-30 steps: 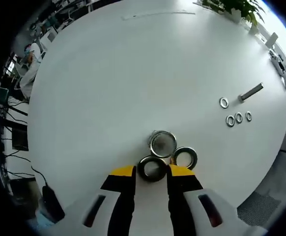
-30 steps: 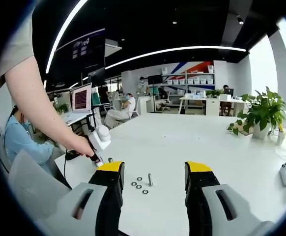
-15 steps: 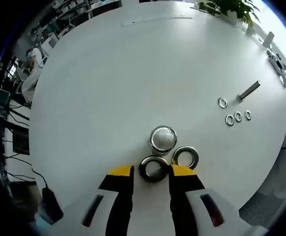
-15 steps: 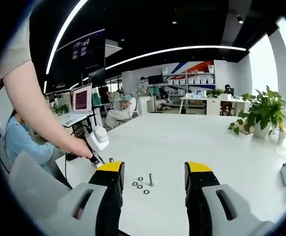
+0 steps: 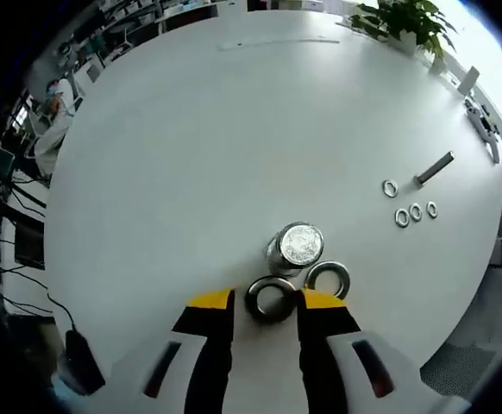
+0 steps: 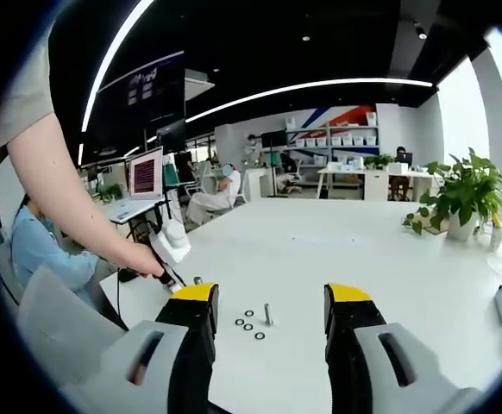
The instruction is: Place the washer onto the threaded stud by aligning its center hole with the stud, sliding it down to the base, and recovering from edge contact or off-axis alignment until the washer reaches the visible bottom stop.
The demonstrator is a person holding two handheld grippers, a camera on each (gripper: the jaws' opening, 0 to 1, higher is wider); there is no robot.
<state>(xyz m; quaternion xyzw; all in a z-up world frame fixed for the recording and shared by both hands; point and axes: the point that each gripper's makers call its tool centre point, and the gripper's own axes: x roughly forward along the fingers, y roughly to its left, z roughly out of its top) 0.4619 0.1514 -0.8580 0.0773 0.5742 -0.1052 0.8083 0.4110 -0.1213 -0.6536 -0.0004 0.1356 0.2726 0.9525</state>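
In the left gripper view, a large steel washer point(image 5: 271, 299) lies flat between the yellow tips of my left gripper point(image 5: 266, 304), which is shut on its rim. Just beyond it stands the threaded stud point(image 5: 297, 246), seen almost end-on with its shiny top toward me. A second large washer point(image 5: 328, 279) rests on the white table to the right of the stud. My right gripper point(image 6: 271, 297) hovers open and empty well above the table. In its view, a hand holds the left gripper point(image 6: 169, 246) low over the stud point(image 6: 197, 280).
Several small washers point(image 5: 415, 211) and a small bolt point(image 5: 435, 168) lie at the table's point(image 5: 216, 155) right side, also seen as small washers point(image 6: 247, 323) and bolt point(image 6: 268, 313). A potted plant point(image 6: 458, 203) stands at the far edge. A person point(image 6: 31, 246) sits beside the table.
The left view has shifted slightly, so the stud's top now looks larger and a little further right. The washer stays between the left tips. The right view is nearly unchanged.
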